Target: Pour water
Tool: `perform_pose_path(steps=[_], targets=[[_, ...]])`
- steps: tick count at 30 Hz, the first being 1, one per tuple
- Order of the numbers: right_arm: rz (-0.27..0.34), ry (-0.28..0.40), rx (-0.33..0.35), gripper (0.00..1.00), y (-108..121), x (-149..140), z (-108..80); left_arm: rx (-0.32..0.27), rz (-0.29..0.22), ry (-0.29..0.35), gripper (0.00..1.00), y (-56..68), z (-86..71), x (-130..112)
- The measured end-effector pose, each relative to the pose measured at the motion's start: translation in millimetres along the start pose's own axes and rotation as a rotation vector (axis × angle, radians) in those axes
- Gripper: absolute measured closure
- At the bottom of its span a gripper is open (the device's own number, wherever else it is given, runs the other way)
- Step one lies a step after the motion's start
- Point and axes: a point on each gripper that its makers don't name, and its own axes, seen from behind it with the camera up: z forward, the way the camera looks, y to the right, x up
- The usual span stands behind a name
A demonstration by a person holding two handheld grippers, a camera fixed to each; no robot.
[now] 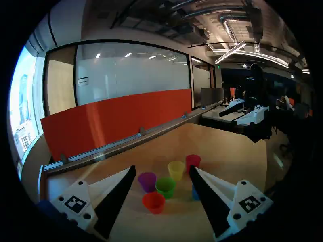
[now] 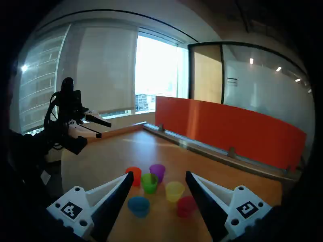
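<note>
Several small coloured cups stand clustered on a wooden table [image 1: 226, 149]. In the left gripper view I see a purple cup [image 1: 147, 181], green cup [image 1: 165, 187], orange cup [image 1: 153, 201], yellow cup [image 1: 176, 170], red cup [image 1: 193, 161] and a blue cup [image 1: 195, 194] half hidden by a finger. My left gripper [image 1: 161, 167] hovers just before them, open and holding nothing. In the right gripper view the blue cup [image 2: 139, 205] and red cup [image 2: 186, 205] are nearest, the yellow cup [image 2: 174, 190] and green cup [image 2: 149, 182] behind them, the orange cup [image 2: 133, 175] and purple cup [image 2: 157, 171] farthest. My right gripper [image 2: 159, 174] is open and holds nothing.
An orange partition [image 1: 121, 117] on a metal rail runs along one side of the table [image 2: 109, 153]. Another white-and-black gripper device [image 2: 82, 123] on a dark mount with cables sits at the table's far end, the same device [image 1: 248, 115] showing off the far right edge.
</note>
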Motion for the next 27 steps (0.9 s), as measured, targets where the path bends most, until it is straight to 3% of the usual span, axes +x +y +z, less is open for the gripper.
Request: perform_pose_path(steps=[20,27], targets=[[-0.021,-0.088,0.061,0.00,-15.8,-44.3,17.2,-0.044,-0.014,-0.043,0.02,2.1,14.3,-19.8],[-0.026,-0.129,0.096,0.00,-23.3,-63.9,25.5,-0.056,0.002,-0.066,0.01,3.5,22.6,-30.3]])
